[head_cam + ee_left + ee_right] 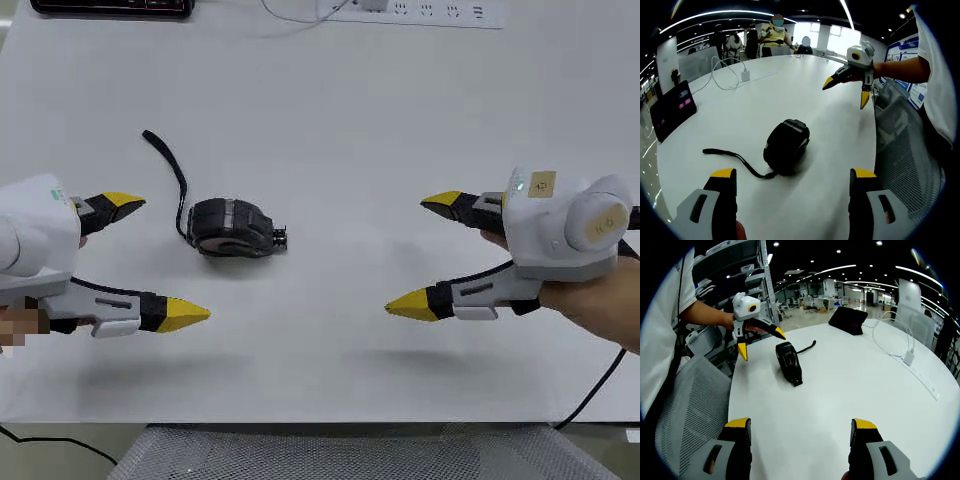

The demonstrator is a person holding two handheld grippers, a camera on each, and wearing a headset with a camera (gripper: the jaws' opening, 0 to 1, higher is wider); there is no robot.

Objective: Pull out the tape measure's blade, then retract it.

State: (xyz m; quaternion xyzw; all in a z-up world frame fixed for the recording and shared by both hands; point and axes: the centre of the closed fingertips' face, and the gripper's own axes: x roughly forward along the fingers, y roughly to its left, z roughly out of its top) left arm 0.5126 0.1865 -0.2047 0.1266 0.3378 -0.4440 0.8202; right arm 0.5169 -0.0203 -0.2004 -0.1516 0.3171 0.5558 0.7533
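Note:
A black tape measure (pixel 232 228) lies on the white table (pixel 330 120), its wrist strap (pixel 168 168) trailing to the far left and its blade tip facing right. The blade is inside the case. My left gripper (pixel 170 258) stands open just left of the case, with nothing between its yellow-tipped jaws. My right gripper (pixel 428 255) is open too, well to the right of the case and apart from it. In the left gripper view the tape measure (pixel 786 145) sits just ahead of the jaws. The right gripper view shows the tape measure (pixel 789 362) farther off, beside the left gripper (pixel 757 340).
A dark tablet (pixel 112 6) lies at the far left edge and a white power strip (pixel 420 12) with a cable at the far edge. A mesh chair back (pixel 330 452) stands below the table's near edge. People stand far across the room.

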